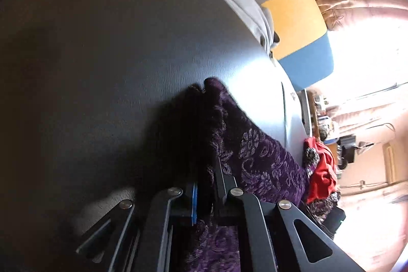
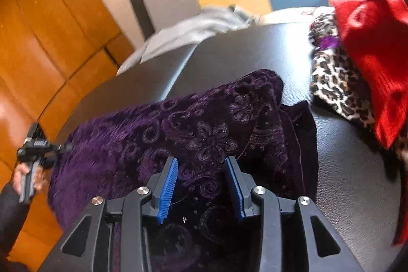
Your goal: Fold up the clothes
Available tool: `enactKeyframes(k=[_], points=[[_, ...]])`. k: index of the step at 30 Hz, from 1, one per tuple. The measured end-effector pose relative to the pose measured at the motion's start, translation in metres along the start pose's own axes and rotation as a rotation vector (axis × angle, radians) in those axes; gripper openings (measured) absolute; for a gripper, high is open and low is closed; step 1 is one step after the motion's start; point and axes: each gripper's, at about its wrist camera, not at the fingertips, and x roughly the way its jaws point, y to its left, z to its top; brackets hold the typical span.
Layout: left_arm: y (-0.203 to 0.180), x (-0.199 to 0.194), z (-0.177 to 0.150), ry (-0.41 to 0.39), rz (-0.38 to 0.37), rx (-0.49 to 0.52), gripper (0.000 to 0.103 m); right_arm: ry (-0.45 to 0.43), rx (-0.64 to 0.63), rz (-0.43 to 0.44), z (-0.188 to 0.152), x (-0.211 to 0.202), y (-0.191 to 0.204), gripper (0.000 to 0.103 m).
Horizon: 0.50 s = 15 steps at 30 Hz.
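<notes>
A purple velvet garment [image 2: 178, 124] with a raised floral pattern lies spread on the black leather-textured table [image 2: 242, 50]. My right gripper [image 2: 201, 162] hovers over its near part. Its blue pads [image 2: 168, 185] stand apart, with fabric below them and nothing pinched. In the left wrist view my left gripper [image 1: 207, 185] is shut on a bunched edge of the purple garment [image 1: 255, 152], which rises in a fold between its fingers. The left gripper [image 2: 63, 147] also shows at the garment's left edge in the right wrist view, held by a hand [image 2: 23, 177].
A pile of clothes, a red garment [image 2: 369, 42] over a leopard-print one [image 2: 336, 83], sits on the table's right side. Pale grey cloth [image 2: 193, 24] lies at the far edge. Orange floor tiles [image 2: 38, 42] lie left of the table.
</notes>
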Motion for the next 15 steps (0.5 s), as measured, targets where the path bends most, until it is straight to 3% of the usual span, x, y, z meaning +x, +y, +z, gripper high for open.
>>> enactKeyframes(k=[7,11,15], points=[[-0.022,-0.028,0.03,-0.046,0.049,0.022,0.008,0.147,-0.32,-0.005,0.004,-0.012,0.031,0.039],[-0.043,-0.048,0.03,-0.06,0.013,0.024,0.008,0.213,-0.458,-0.056,-0.008,0.0,0.041,0.038],[-0.084,-0.059,0.01,-0.053,-0.09,0.035,0.008,0.225,-0.516,-0.091,-0.018,0.007,0.041,0.039]])
